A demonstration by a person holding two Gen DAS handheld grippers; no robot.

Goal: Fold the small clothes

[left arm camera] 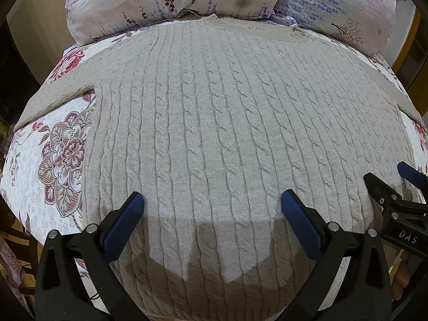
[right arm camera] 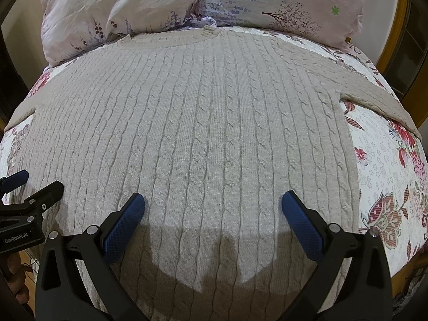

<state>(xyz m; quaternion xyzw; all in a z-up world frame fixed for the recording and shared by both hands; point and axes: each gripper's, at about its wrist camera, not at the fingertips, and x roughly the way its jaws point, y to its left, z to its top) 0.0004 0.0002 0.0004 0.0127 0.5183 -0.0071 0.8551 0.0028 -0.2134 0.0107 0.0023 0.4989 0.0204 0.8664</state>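
Observation:
A beige cable-knit sweater (left arm camera: 214,112) lies flat and spread on the bed, collar at the far end, sleeves out to both sides; it also fills the right wrist view (right arm camera: 203,123). My left gripper (left arm camera: 212,206) is open and empty, hovering over the sweater's lower left part. My right gripper (right arm camera: 213,206) is open and empty over the lower right part. The right gripper shows at the right edge of the left wrist view (left arm camera: 393,184), and the left gripper at the left edge of the right wrist view (right arm camera: 29,187).
A floral quilt (left arm camera: 53,149) covers the bed beneath the sweater and shows on the right too (right arm camera: 388,176). Two floral pillows (left arm camera: 171,2) (right arm camera: 281,5) lie at the far end by the collar. The wooden floor and bed frame show at the edges.

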